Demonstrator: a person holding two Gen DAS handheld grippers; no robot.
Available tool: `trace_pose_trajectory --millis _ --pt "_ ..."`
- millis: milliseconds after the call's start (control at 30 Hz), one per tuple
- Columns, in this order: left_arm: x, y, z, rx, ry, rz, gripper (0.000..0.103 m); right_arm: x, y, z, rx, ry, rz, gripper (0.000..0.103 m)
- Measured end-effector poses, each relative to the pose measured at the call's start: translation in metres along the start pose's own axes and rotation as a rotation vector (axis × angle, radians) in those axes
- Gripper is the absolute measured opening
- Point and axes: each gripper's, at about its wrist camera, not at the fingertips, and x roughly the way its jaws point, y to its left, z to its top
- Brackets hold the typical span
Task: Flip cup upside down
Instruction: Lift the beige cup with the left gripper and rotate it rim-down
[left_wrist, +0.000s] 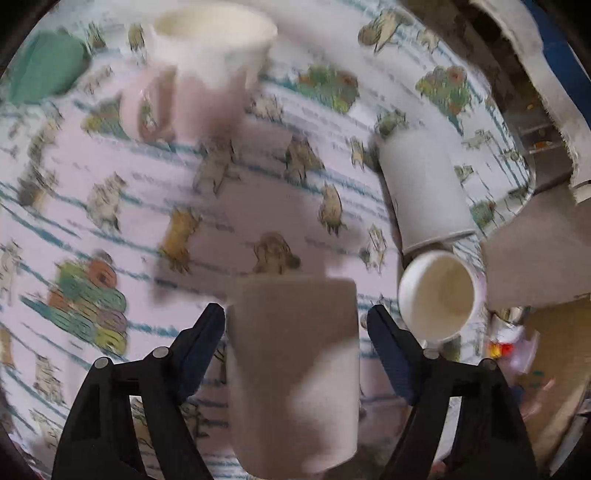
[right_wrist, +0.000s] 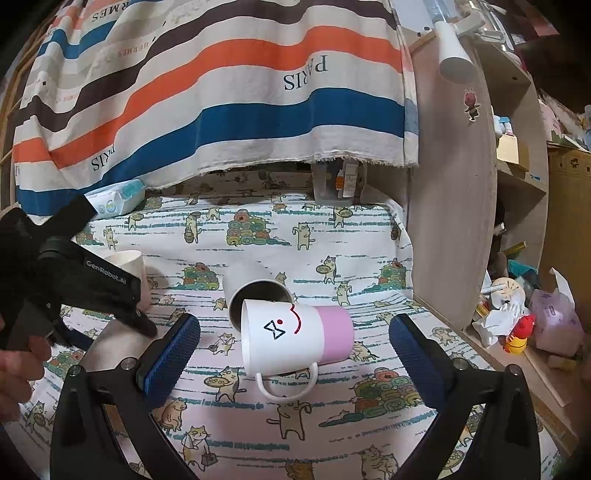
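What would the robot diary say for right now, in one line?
left gripper: open around gray cup | right gripper: open, facing tipped mug

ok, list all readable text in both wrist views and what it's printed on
"PARIS": striped cloth, upside down, twice.
"HERMES": same cloth, upside down.
"GenRobot.AI": left gripper body.
No words on the mug, only a drawn face.
Wipes pack and bottle labels: too small.
Left wrist view: none.

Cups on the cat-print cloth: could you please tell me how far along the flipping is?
Done: nothing clearly. In hand: a grey cup sits between the fingers of the left gripper; blur hides the grip and which way up it is. Left: the smiley mug and a white cup lie on their sides ahead of the open right gripper.
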Motion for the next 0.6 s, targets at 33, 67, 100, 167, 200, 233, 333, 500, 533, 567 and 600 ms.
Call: trace_pose_trajectory --millis 33,67,100,167,200,233,333,500,533,567,600 --pt "-0.002 0.003 -0.001 -0.015 -0.018 -0.003 0.077 0.0 0.0 0.0 0.0 0.0 0.0 0.103" --pt "-0.006 0.005 -0.002 -0.021 -0.055 0.014 0.078 0.0 0.0 0.0 -0.001 0.0 0.001 0.103" --pt "-0.007 0.004 -0.001 -0.017 -0.079 0.04 0.078 0.0 0.0 0.0 0.0 0.0 0.0 0.103" --pt "-0.001 0.002 0.002 -0.008 -0.049 0.044 0.077 0.0 0.0 0.0 0.0 0.0 0.0 0.103" --pt "0.002 0.002 0.003 -0.009 -0.029 0.033 0.077 0.0 0.0 0.0 0.0 0.0 0.0 0.103" --pt "0.005 0.001 0.003 -0.005 -0.019 0.036 0.077 0.0 0.0 0.0 0.0 0.0 0.0 0.103" --pt "0.014 -0.006 0.002 0.02 -0.008 0.067 0.076 0.0 -0.001 0.0 0.001 -0.001 0.0 0.103" --pt "0.015 -0.01 -0.001 0.059 0.006 0.045 0.072 0.0 -0.001 0.0 -0.001 0.0 0.001 0.103" --pt "0.01 -0.011 -0.003 0.077 -0.009 0.041 0.072 0.0 -0.001 0.0 -0.001 0.0 0.001 0.103" --pt "0.003 -0.012 -0.004 0.098 -0.037 0.045 0.072 0.0 -0.001 0.0 -0.001 0.0 0.001 0.103" --pt "-0.006 -0.013 -0.006 0.119 -0.076 0.053 0.072 0.0 -0.001 0.0 -0.001 0.0 0.001 0.103"
